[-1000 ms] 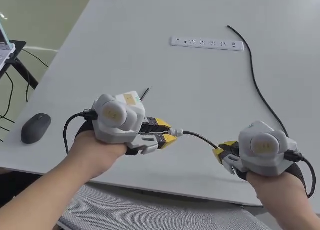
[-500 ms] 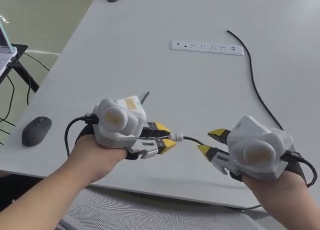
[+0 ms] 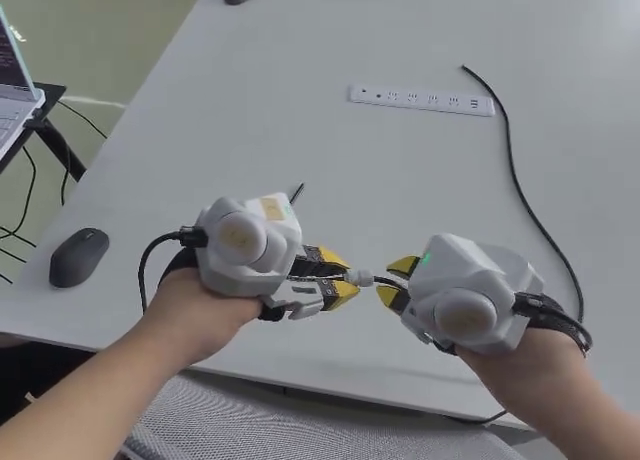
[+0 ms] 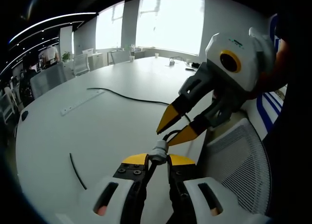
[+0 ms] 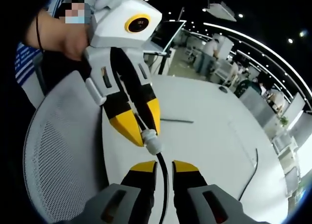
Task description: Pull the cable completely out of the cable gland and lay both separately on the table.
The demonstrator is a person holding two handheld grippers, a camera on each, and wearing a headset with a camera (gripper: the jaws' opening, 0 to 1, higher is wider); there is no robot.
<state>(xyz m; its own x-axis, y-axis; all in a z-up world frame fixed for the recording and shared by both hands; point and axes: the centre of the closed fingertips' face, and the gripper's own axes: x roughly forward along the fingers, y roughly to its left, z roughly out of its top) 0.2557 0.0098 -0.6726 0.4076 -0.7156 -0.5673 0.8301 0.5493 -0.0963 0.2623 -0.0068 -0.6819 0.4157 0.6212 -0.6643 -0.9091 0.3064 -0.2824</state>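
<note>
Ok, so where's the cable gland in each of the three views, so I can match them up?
Head view: the cable gland is low centre, at the yellow tips of the left gripper.
Left gripper view: cable gland low centre, pinched between this view's own jaws.
Right gripper view: cable gland centre, at the tips of the left gripper reaching down from the upper left.
Shared landmark: the black cable running from it between the jaws of the right gripper.

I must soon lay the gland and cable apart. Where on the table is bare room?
The widest bare patch lies between the power strip, the long black cord and the short black piece. Another lies beyond the mouse. Crowded: the near edge, where the left hand-held gripper meets the right hand-held gripper.
</note>
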